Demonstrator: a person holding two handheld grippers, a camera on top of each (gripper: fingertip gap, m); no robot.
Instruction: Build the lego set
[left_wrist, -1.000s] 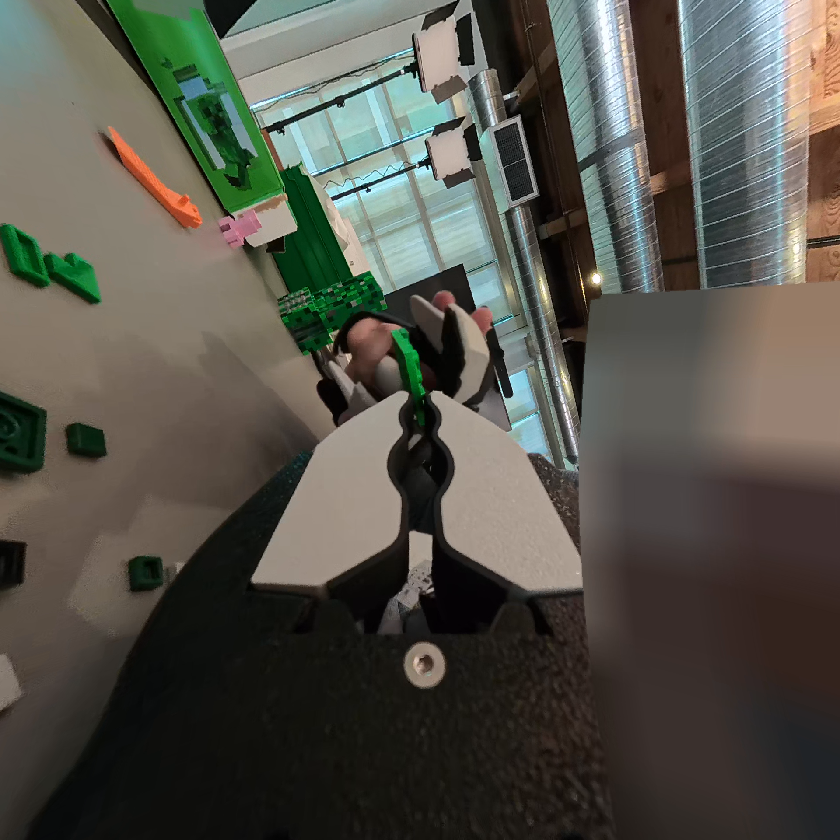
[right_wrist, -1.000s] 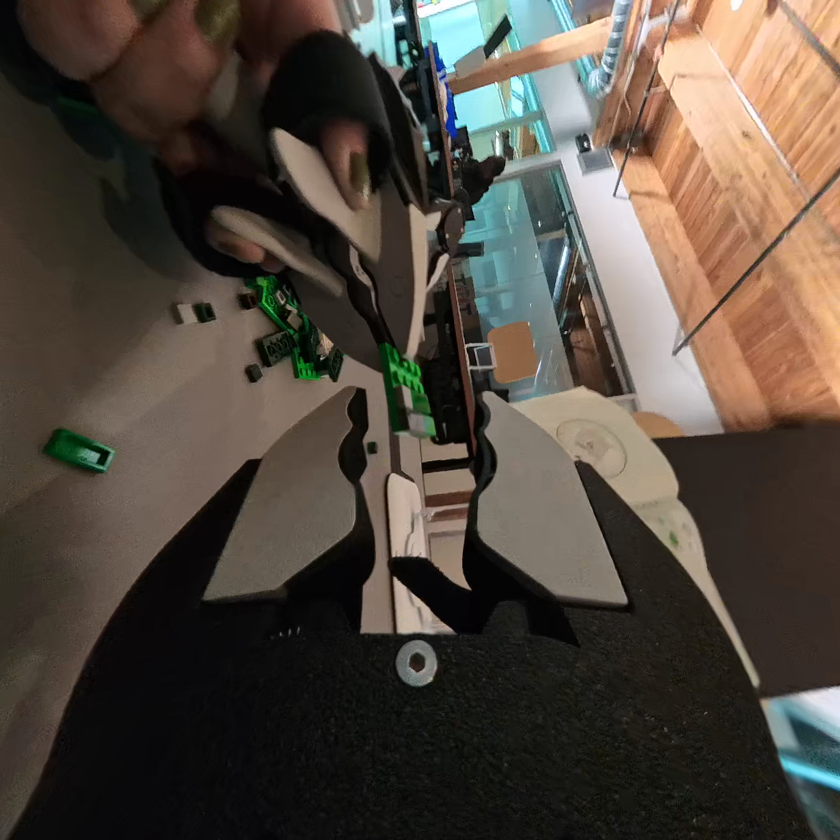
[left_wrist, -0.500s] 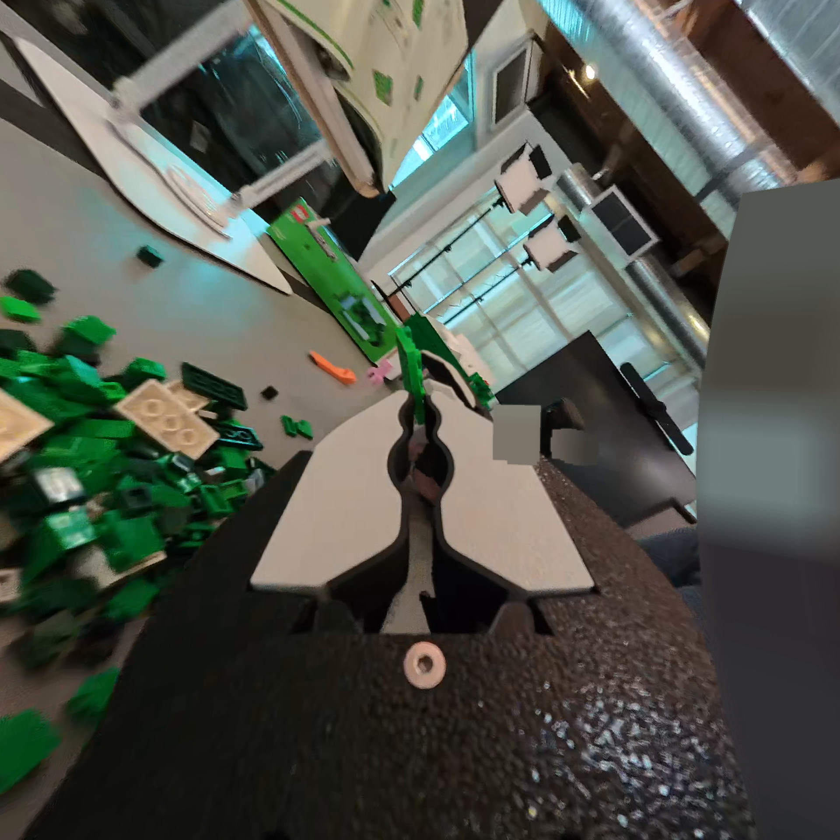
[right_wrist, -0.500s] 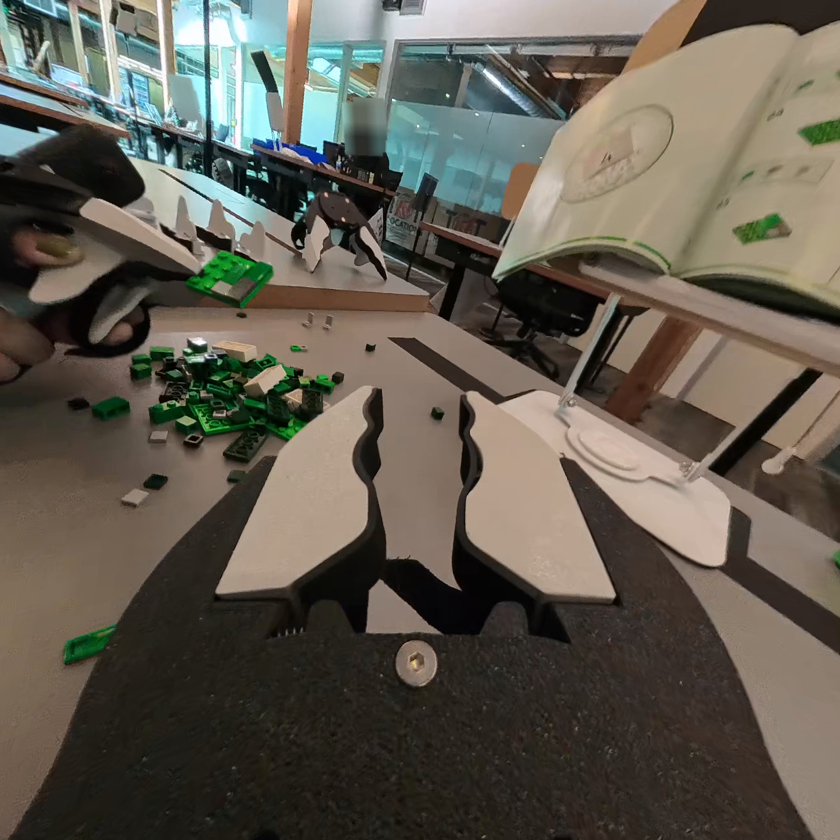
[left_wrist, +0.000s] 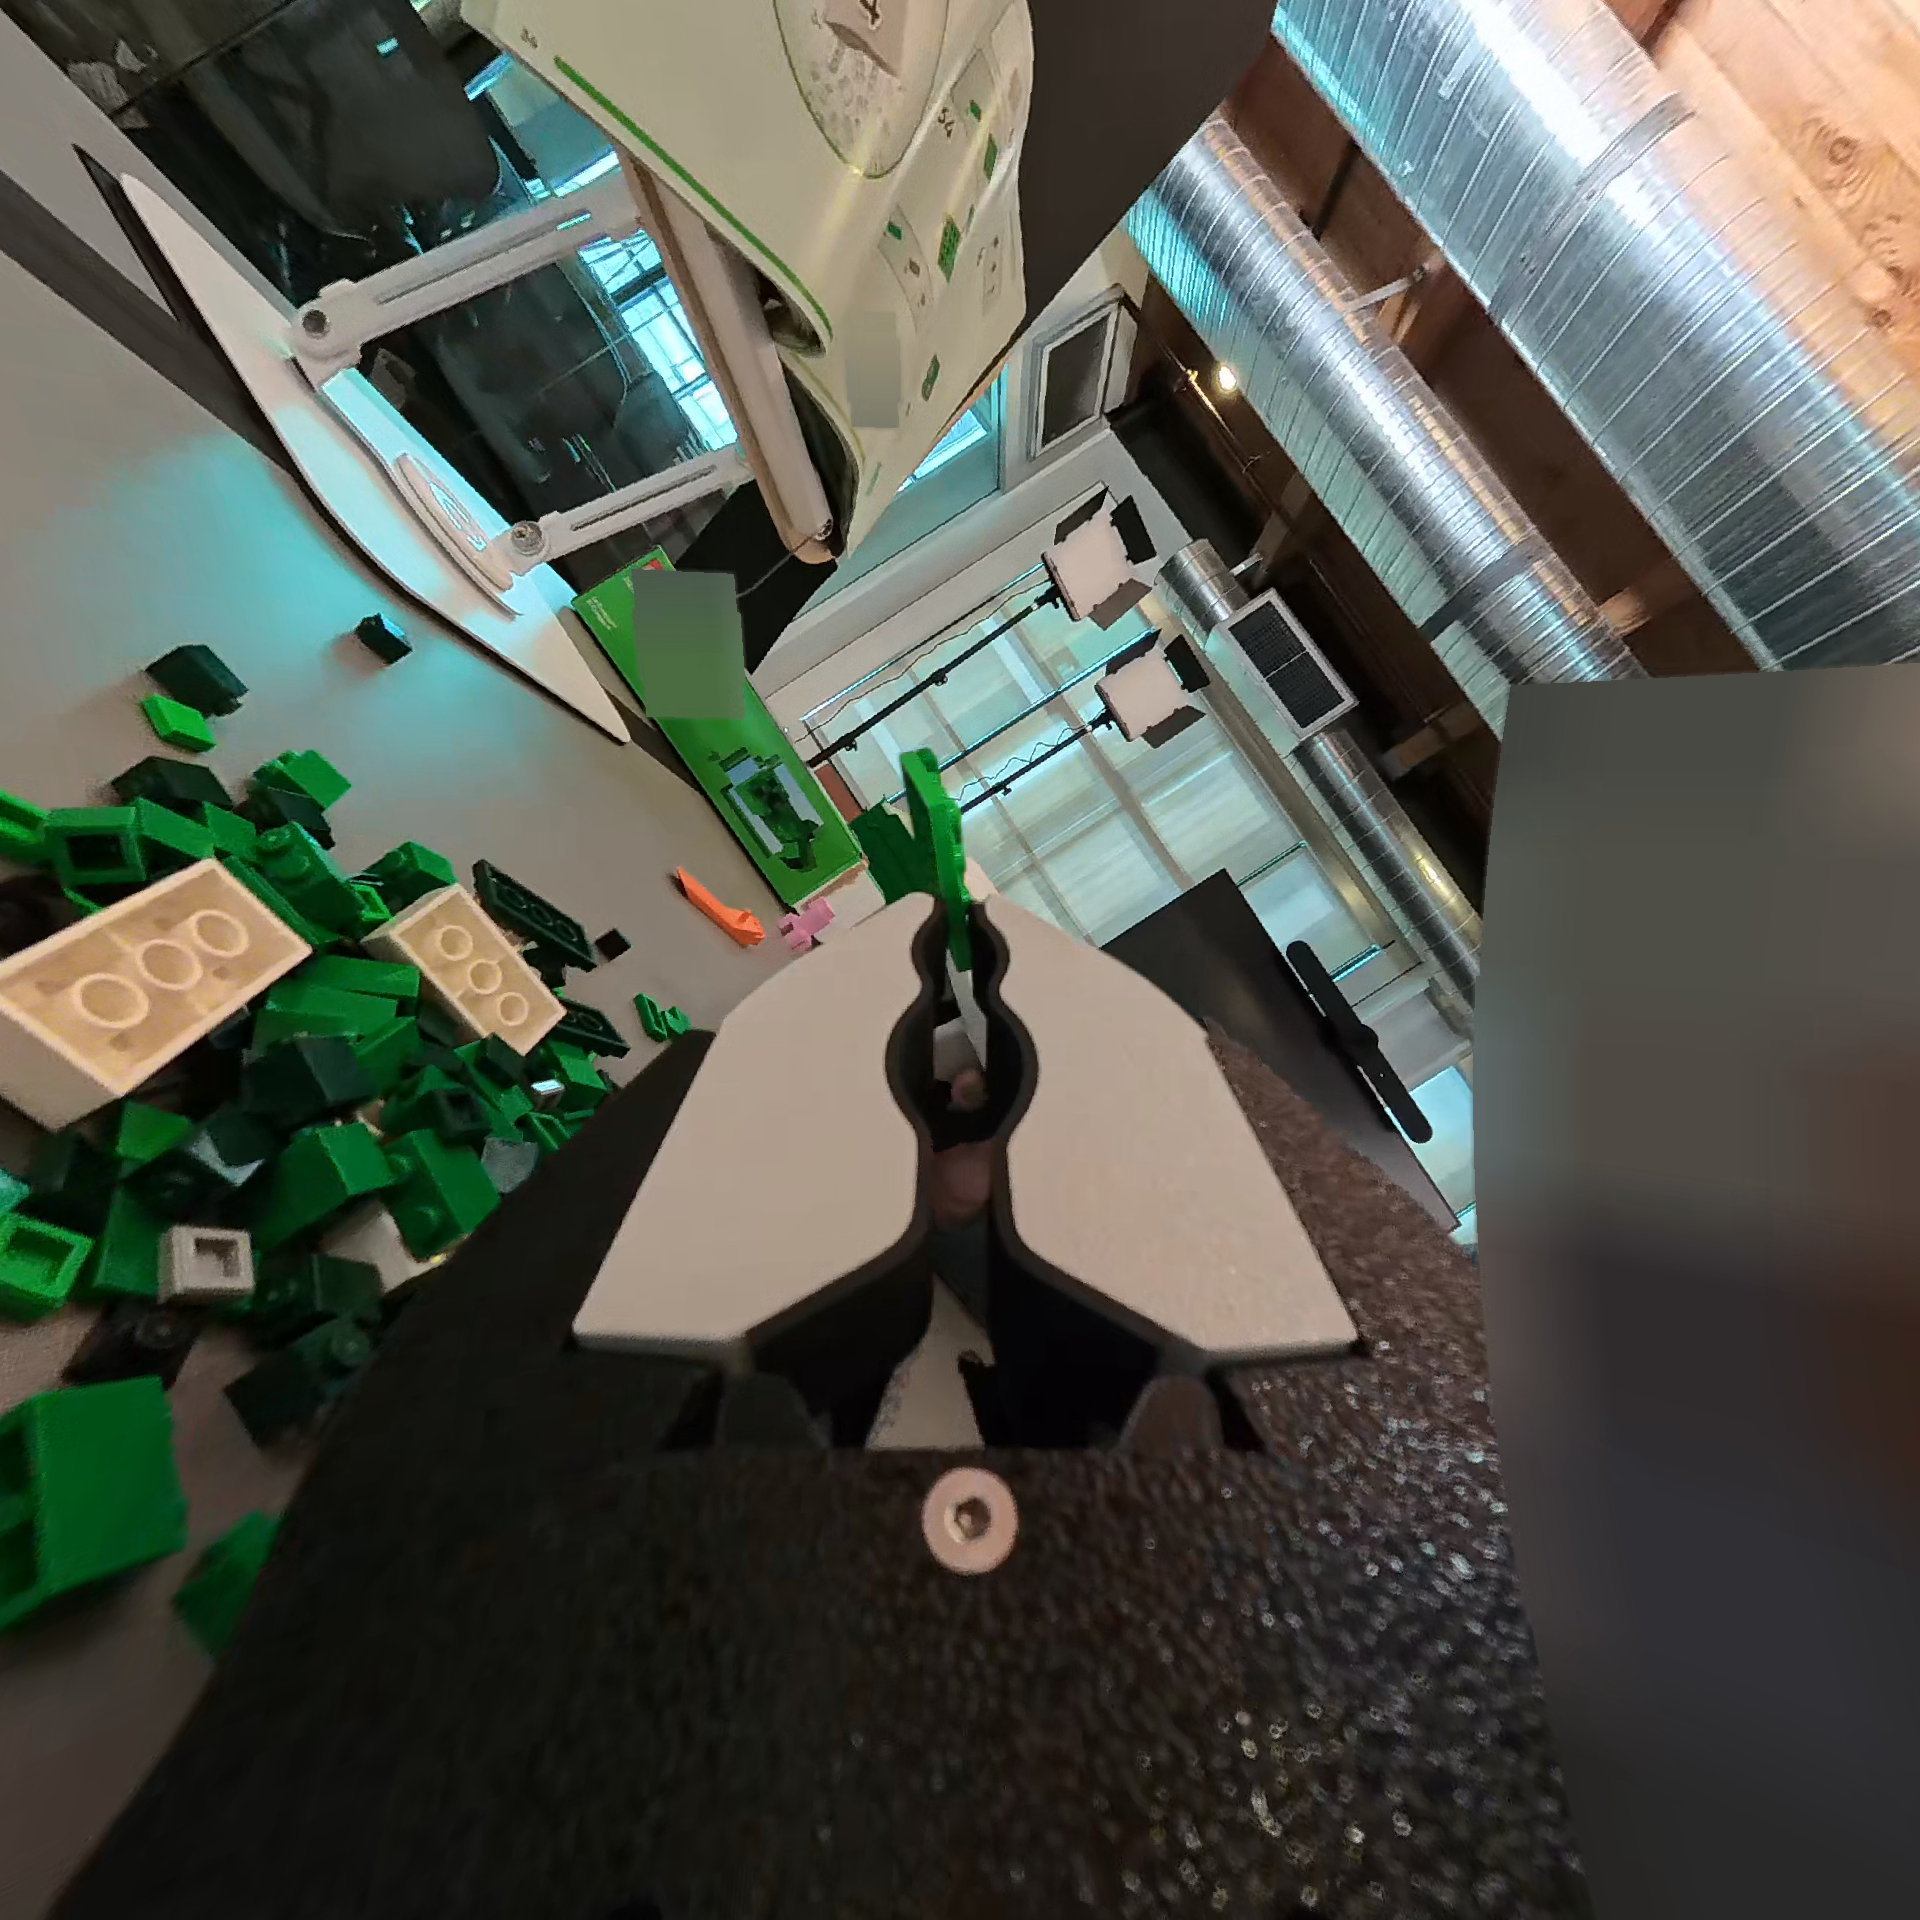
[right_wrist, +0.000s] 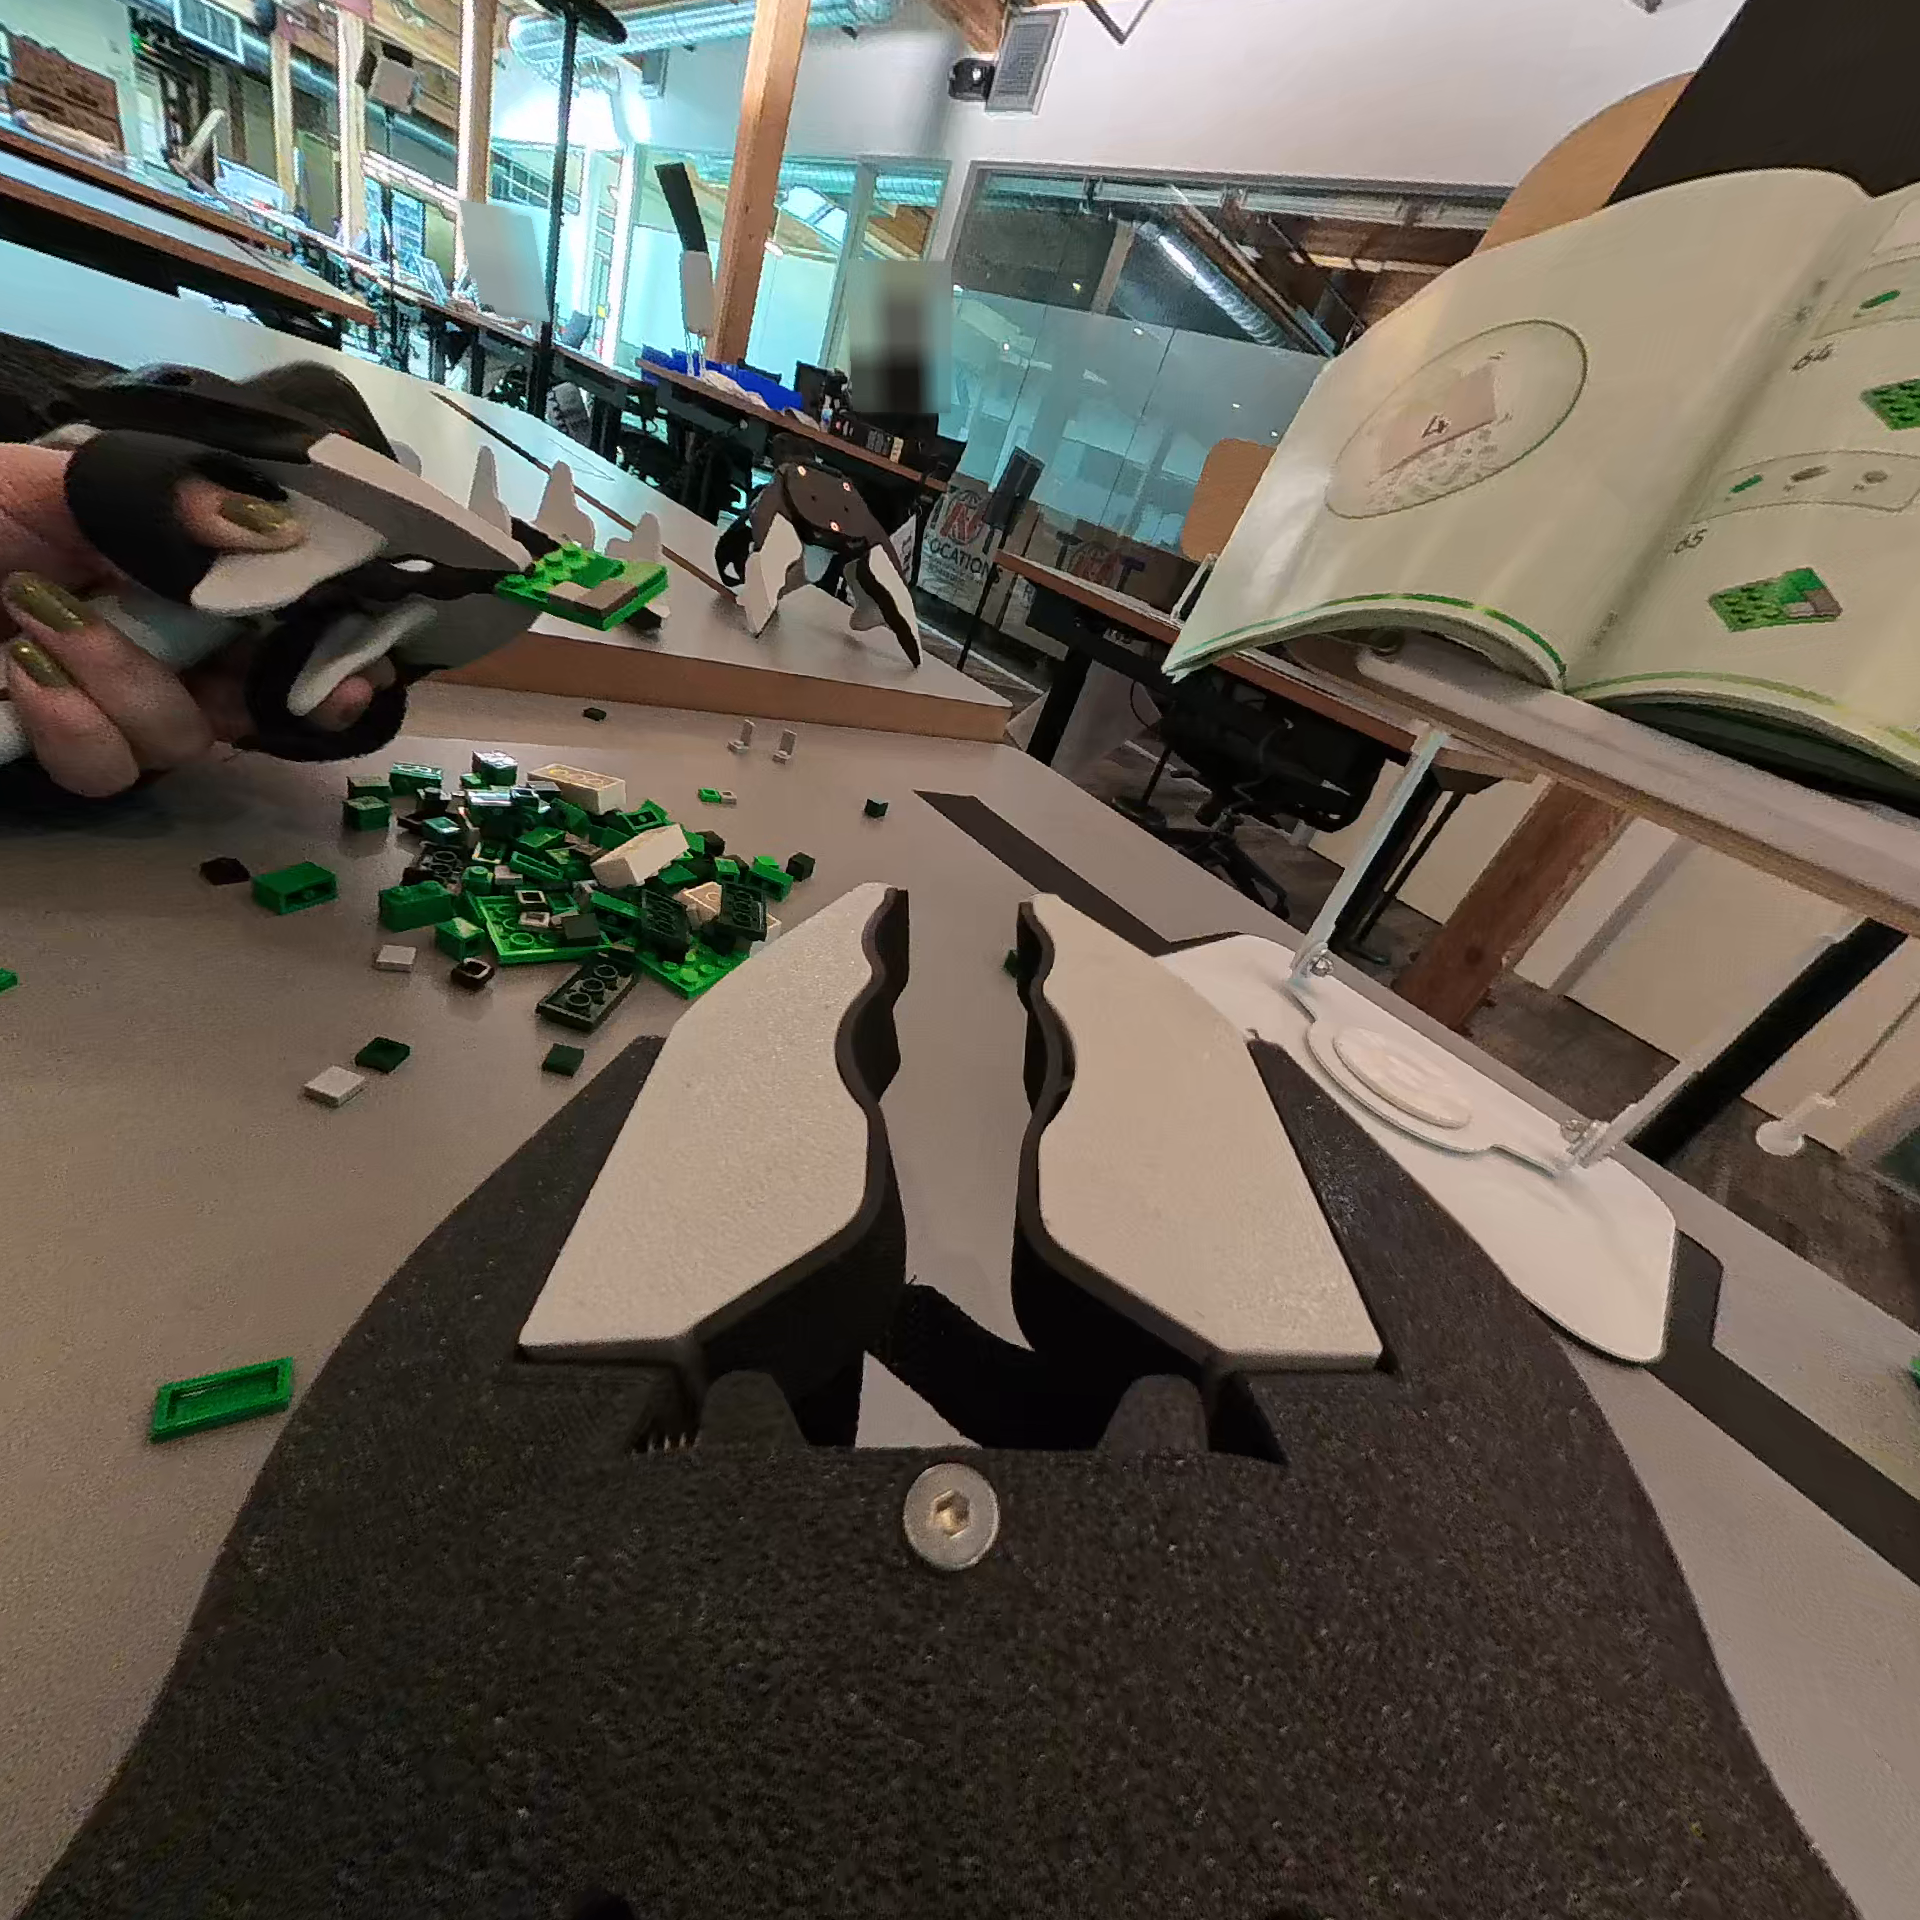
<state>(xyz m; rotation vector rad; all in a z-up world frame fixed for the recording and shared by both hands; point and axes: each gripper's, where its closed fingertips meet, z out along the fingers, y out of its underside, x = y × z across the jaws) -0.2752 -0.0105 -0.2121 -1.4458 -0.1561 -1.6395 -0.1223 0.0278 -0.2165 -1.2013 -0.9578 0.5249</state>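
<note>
Between left hand-held gripper (left_wrist: 958, 925) fingers, green plate (left_wrist: 935, 831) edge-on; right hand-held gripper (right_wrist: 961, 920) spread, empty.

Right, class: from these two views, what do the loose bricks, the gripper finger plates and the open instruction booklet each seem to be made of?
Loose bricks: likely hard moulded plastic, slightly glossy; crisp studs and edges catch highlights.
Right gripper finger plates: pale grey, matte and finely grainy over a black layer; possibly coated or printed plastic, cannot tell.
Instruction booklet: paper, with curving pages and a faint sheen.
</note>
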